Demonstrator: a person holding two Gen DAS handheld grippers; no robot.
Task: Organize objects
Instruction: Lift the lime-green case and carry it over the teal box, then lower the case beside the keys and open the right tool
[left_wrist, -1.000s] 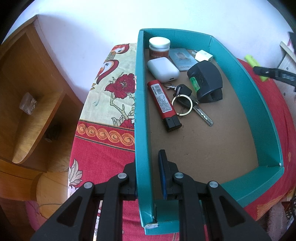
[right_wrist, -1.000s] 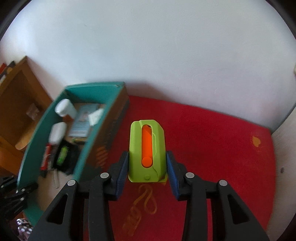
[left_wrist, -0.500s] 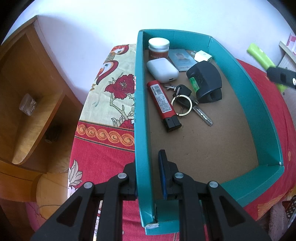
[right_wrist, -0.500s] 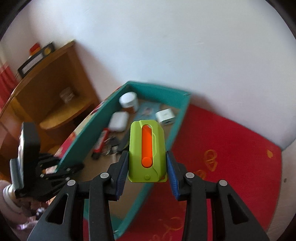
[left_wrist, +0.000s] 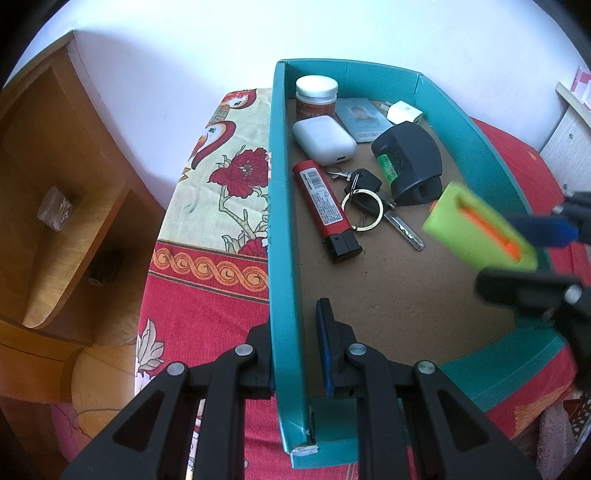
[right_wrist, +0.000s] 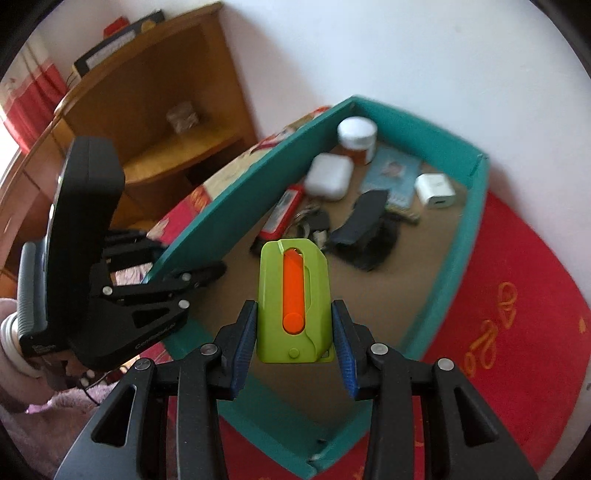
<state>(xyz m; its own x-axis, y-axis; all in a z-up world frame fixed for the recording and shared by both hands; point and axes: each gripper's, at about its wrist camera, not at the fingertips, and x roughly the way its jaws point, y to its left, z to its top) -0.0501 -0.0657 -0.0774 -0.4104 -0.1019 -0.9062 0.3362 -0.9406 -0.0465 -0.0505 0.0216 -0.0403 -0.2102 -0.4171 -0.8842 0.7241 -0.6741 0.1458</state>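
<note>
A lime-green utility knife (right_wrist: 293, 299) with an orange slider sits upright between the blue pads of my right gripper (right_wrist: 293, 314), which is shut on it. Knife (left_wrist: 480, 229) and right gripper (left_wrist: 517, 254) hang above the brown floor of the teal box (left_wrist: 480, 140), close to its right wall. My left gripper (left_wrist: 293, 321) is shut on the box's left wall, one finger inside and one outside; the right wrist view shows this left gripper (right_wrist: 184, 253) clamped at the near corner. Inside lie a red lighter (left_wrist: 325, 206), keys (left_wrist: 365, 203), a white case (left_wrist: 324, 139) and a white-lidded jar (left_wrist: 317, 98).
A black curved object (left_wrist: 408, 162), a card (left_wrist: 364, 118) and a white charger (left_wrist: 402, 112) fill the box's far end; its near floor is bare. The box rests on a red floral cloth (left_wrist: 207, 302). A wooden shelf unit (left_wrist: 55, 184) stands at left, a white cabinet (left_wrist: 569, 129) at right.
My right gripper carried the green knife from above the red cloth to above the box and rolled as it went. The left gripper kept still on the wall.
</note>
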